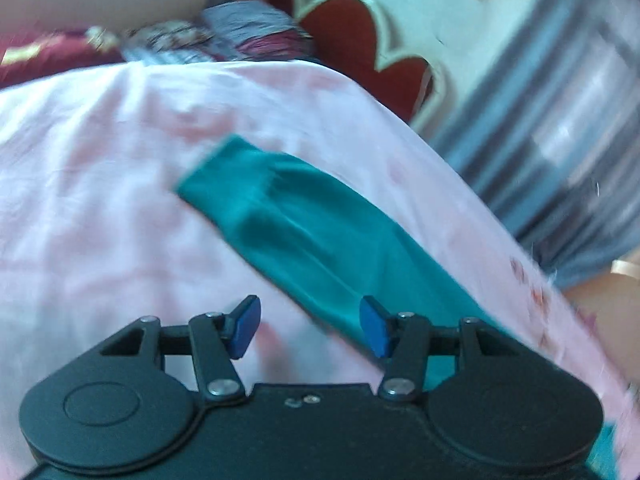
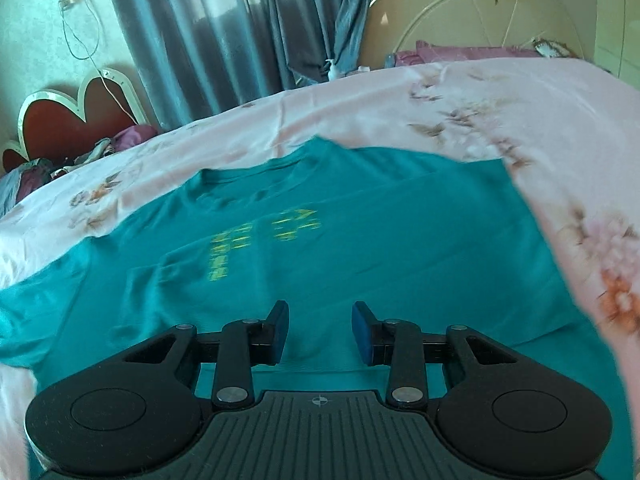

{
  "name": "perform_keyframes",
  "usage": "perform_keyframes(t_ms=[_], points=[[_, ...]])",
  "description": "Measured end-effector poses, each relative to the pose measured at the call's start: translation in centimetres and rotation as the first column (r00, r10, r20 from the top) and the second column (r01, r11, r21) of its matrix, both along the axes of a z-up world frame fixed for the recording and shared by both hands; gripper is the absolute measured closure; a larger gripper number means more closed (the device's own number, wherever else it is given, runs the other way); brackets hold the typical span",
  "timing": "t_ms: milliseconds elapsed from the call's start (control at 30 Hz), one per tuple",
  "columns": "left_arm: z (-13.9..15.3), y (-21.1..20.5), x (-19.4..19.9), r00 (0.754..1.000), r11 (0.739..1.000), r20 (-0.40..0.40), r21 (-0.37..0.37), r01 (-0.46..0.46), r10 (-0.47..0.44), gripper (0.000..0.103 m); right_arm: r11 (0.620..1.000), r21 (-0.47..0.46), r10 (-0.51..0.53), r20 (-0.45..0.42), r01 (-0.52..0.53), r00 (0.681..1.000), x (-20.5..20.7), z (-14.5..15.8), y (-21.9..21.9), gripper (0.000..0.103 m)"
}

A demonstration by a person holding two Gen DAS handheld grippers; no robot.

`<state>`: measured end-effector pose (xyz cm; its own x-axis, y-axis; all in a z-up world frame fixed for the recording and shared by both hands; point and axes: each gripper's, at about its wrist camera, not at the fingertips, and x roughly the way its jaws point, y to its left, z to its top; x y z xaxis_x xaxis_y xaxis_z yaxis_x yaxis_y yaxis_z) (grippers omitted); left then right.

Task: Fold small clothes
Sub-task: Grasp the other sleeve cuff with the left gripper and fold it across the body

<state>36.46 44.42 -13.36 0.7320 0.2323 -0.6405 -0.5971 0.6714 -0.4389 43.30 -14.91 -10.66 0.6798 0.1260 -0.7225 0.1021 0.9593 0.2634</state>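
Note:
A teal T-shirt (image 2: pixel 360 240) with yellow print lies spread flat on a pink floral bedsheet (image 2: pixel 440 92). My right gripper (image 2: pixel 320 332) is open and empty, just above the shirt's lower body. In the left wrist view one teal sleeve (image 1: pixel 304 224) stretches out over the pink sheet (image 1: pixel 100 200). My left gripper (image 1: pixel 310 330) is open and empty, with its right pad (image 1: pixel 374 332) over the sleeve's edge near the shirt body. The left view is blurred.
A red heart-shaped headboard (image 2: pixel 76 116) stands at the bed's far left, with crumpled clothes (image 2: pixel 100 148) by it. Grey-blue curtains (image 2: pixel 224 28) hang behind. A round cream board (image 2: pixel 480 12) and pink pillows (image 2: pixel 460 54) are at the far right.

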Motion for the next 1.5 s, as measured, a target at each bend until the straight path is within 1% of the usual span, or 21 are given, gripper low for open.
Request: perform_keyframes(t_ms=[100, 167, 233, 333, 400, 433, 467, 500, 533, 633, 733, 800, 967, 1000, 1067, 1200, 1367, 1400, 1433, 1467, 1500], points=[[-1.0, 3.6, -0.6, 0.998, 0.995, 0.045, -0.093, -0.041, 0.045, 0.055, 1.000, 0.002, -0.018, 0.019, 0.018, 1.000, 0.1, 0.7, 2.0, 0.067], [-1.6, 4.8, -0.6, 0.995, 0.989, 0.072, -0.140, -0.057, 0.068, 0.061, 0.999, -0.003, -0.036, 0.025, 0.036, 0.999, 0.4, 1.2, 2.7, 0.067], [-2.0, 6.6, -0.8, 0.989, 0.977, 0.114, -0.200, -0.075, 0.099, 0.061, 0.999, -0.009, -0.050, 0.031, 0.051, 0.998, 0.5, 1.7, 3.0, 0.067], [-2.2, 8.3, -0.8, 0.979, 0.961, 0.150, -0.260, -0.098, 0.141, 0.064, 0.997, -0.030, -0.071, 0.034, 0.072, 0.997, 0.5, 2.1, 2.8, 0.067], [-2.5, 9.7, -0.1, 0.975, 0.954, 0.162, -0.281, -0.102, 0.152, 0.073, 0.996, -0.031, -0.088, 0.032, 0.089, 0.996, 0.4, 2.3, 2.2, 0.067], [-2.6, 9.9, 0.3, 0.977, 0.959, 0.156, -0.268, -0.098, 0.143, 0.088, 0.994, -0.026, -0.102, 0.028, 0.102, 0.994, 0.3, 2.3, 1.8, 0.067], [-2.6, 10.1, 0.8, 0.982, 0.965, 0.140, -0.245, -0.090, 0.127, 0.098, 0.994, -0.019, -0.111, 0.026, 0.112, 0.993, 0.2, 2.2, 1.5, 0.067], [-2.4, 10.0, 1.1, 0.986, 0.974, 0.118, -0.210, -0.089, 0.116, 0.098, 0.993, -0.014, -0.118, 0.023, 0.118, 0.993, 0.2, 2.1, 1.3, 0.067], [-2.0, 9.6, 1.3, 0.987, 0.981, 0.128, -0.183, -0.072, 0.096, 0.098, 0.993, -0.020, -0.120, 0.018, 0.120, 0.993, 0.1, 2.0, 1.1, 0.067], [0.6, 6.4, 2.3, 0.984, 0.996, 0.173, -0.071, 0.062, -0.049, 0.098, 0.992, -0.033, -0.118, 0.019, 0.119, 0.993, 0.0, 1.6, 0.8, 0.067], [2.9, 0.9, 4.2, 0.960, 0.975, 0.173, 0.008, 0.222, -0.220, 0.098, 0.993, -0.020, -0.113, 0.020, 0.113, 0.993, -0.1, 1.2, 0.6, 0.067], [4.0, -3.3, 5.8, 0.932, 0.947, 0.169, 0.038, 0.319, -0.321, 0.098, 0.995, -0.006, -0.098, 0.020, 0.099, 0.995, -0.1, 1.1, 0.6, 0.067], [5.1, -14.0, 8.8, 0.855, 0.867, 0.146, 0.079, 0.492, -0.498, 0.098, 0.998, 0.025, -0.058, 0.037, 0.057, 0.998, -0.5, 1.0, 0.3, 0.067], [5.1, -16.4, 9.5, 0.835, 0.844, 0.127, 0.100, 0.527, -0.536, 0.098, 0.998, 0.033, -0.052, 0.038, 0.051, 0.998, -0.5, 1.0, 0.1, 0.067], [5.3, -21.2, 10.5, 0.782, 0.785, 0.095, 0.150, 0.601, -0.616, 0.098, 0.998, 0.047, -0.045, 0.040, 0.043, 0.998, -0.7, 1.0, -0.4, 0.067], [4.3, -30.2, 11.5, 0.682, 0.678, 0.047, 0.173, 0.714, -0.730, 0.098, 0.997, 0.075, -0.031, 0.032, 0.028, 0.999, -1.4, 0.6, -1.7, 0.067], [1.3, -37.8, 12.9, 0.599, 0.586, -0.045, 0.163, 0.794, -0.799, 0.097, 0.995, 0.093, -0.033, 0.017, 0.032, 0.999, -2.4, 0.2, -4.0, 0.067], [0.6, -39.0, 13.4, 0.573, 0.560, -0.061, 0.148, 0.815, -0.818, 0.095, 0.994, 0.103, -0.035, 0.015, 0.033, 0.999, -2.7, 0.1, -4.6, 0.067], [0.0, -40.4, 13.2, 0.542, 0.530, -0.068, 0.139, 0.836, -0.837, 0.083, 0.993, 0.112, -0.035, 0.013, 0.033, 0.999, -2.8, 0.0, -5.1, 0.067], [-0.5, -41.3, 13.2, 0.523, 0.510, -0.074, 0.139, 0.849, -0.849, 0.061, 0.992, 0.118, -0.039, 0.006, 0.038, 0.999, -2.9, 0.0, -5.6, 0.067], [-0.9, -42.4, 12.9, 0.499, 0.486, -0.071, 0.142, 0.862, -0.864, 0.046, 0.991, 0.124, -0.044, 0.001, 0.043, 0.999, -3.0, -0.1, -6.1, 0.067]])
